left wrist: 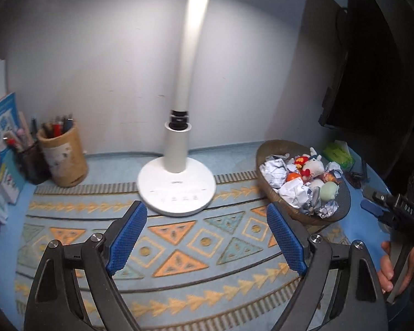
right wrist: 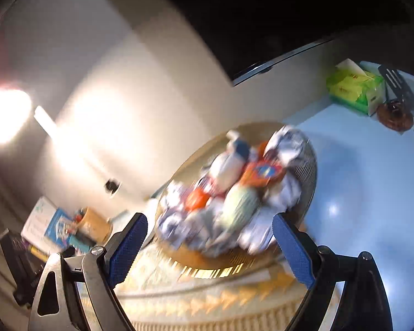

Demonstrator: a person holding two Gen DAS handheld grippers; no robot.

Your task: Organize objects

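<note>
Blue fingers (right wrist: 292, 248) of both grippers stand apart, empty, before a basket (right wrist: 312, 171) of light, crushable paper balls (left wrist: 273, 171) and soft toys (left wrist: 313, 165) best pinched mid-body.

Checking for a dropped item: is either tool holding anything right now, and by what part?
Nothing is held. The left tool and right tool both stand open with empty jaws; the basket sits untouched.

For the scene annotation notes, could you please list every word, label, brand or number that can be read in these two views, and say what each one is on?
"DAS": white letters on the black body of the right gripper.
Lamp base: a small grey mark, too small to read.
Blue book: cover print too blurred to read.
Paper label on the pen cup: illegible.
Green packet: red print, too blurred to read.
</note>
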